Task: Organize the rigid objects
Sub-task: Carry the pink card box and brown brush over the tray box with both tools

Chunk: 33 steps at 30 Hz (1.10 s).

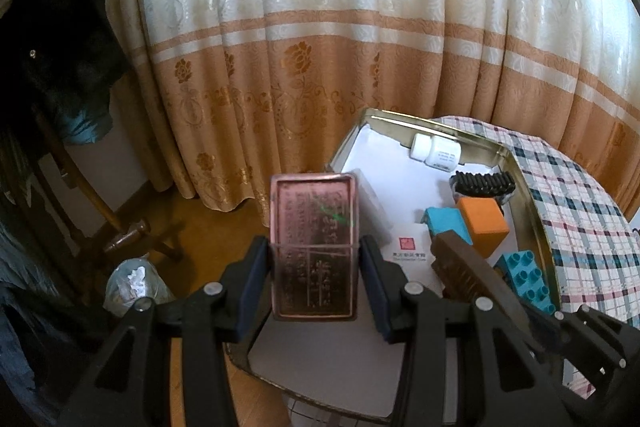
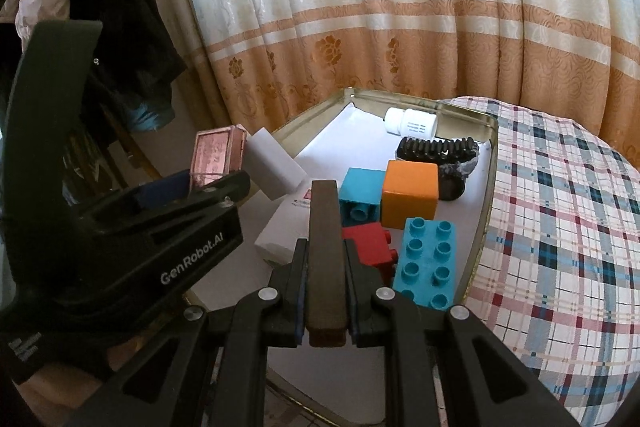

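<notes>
My left gripper point(image 1: 314, 247) is shut on a pink metal tin point(image 1: 312, 223), held upright over the near left end of a metal tray point(image 1: 440, 126). From the right wrist view the same tin point(image 2: 218, 155) shows in the left gripper point(image 2: 208, 179). My right gripper point(image 2: 326, 247) is shut on a dark brown wooden bar point(image 2: 325, 227), above the tray's front. In the tray lie a white bottle point(image 2: 412, 123), a black comb point(image 2: 440, 149), an orange cube point(image 2: 410, 195), a small blue brick point(image 2: 360, 195), a red brick point(image 2: 372, 243) and a long blue brick point(image 2: 428, 263).
A white block point(image 2: 272, 163) and a flat white box point(image 2: 280, 231) lie at the tray's left side. The tray rests on a plaid cloth point(image 2: 560, 207) before a curtain point(image 2: 400, 7). A wooden chair point(image 1: 100, 207) and a plastic bag point(image 1: 132, 283) stand on the floor at left.
</notes>
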Each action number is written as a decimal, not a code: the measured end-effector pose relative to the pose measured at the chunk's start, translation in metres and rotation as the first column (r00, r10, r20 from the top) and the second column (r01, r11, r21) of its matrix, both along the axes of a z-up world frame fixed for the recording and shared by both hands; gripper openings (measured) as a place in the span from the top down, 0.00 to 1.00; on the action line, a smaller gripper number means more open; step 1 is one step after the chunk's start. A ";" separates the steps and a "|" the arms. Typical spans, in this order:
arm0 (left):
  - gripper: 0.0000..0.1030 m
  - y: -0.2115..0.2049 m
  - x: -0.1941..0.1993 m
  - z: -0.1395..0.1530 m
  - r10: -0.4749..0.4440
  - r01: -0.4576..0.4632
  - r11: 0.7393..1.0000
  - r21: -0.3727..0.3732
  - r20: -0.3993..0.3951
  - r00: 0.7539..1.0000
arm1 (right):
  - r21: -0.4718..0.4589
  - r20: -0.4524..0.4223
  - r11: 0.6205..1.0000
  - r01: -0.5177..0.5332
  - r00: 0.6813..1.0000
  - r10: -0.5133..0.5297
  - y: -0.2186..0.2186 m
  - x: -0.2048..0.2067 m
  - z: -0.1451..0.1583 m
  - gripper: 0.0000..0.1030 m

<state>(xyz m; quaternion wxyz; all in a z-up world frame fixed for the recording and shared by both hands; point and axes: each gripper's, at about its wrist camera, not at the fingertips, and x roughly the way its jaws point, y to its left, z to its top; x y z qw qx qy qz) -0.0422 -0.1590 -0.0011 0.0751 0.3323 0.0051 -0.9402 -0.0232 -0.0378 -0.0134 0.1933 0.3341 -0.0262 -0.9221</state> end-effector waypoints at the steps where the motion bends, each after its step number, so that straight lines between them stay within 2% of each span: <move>1: 0.55 0.001 0.000 0.000 0.000 0.000 1.000 -0.006 0.000 1.000 | 0.004 0.001 1.000 0.000 1.000 -0.001 0.000 0.000 -0.001 0.83; 7: 0.55 0.008 0.000 -0.001 -0.030 0.030 1.000 -0.007 0.002 1.000 | 0.019 -0.005 1.000 0.006 1.000 -0.006 0.002 0.000 -0.002 0.83; 17: 0.56 0.009 -0.004 -0.009 -0.029 0.029 1.000 0.000 0.035 0.999 | 0.047 -0.022 0.999 0.012 1.000 -0.011 0.001 0.002 -0.003 0.83; 23: 0.56 0.004 -0.004 -0.010 -0.028 0.027 0.999 0.023 0.043 0.999 | 0.073 -0.034 0.997 -0.006 0.999 0.008 -0.001 0.003 -0.003 0.83; 33: 0.56 0.005 -0.004 -0.012 -0.026 0.026 1.000 0.014 0.045 0.999 | 0.101 -0.040 0.994 -0.048 0.998 0.052 -0.006 0.002 -0.003 0.83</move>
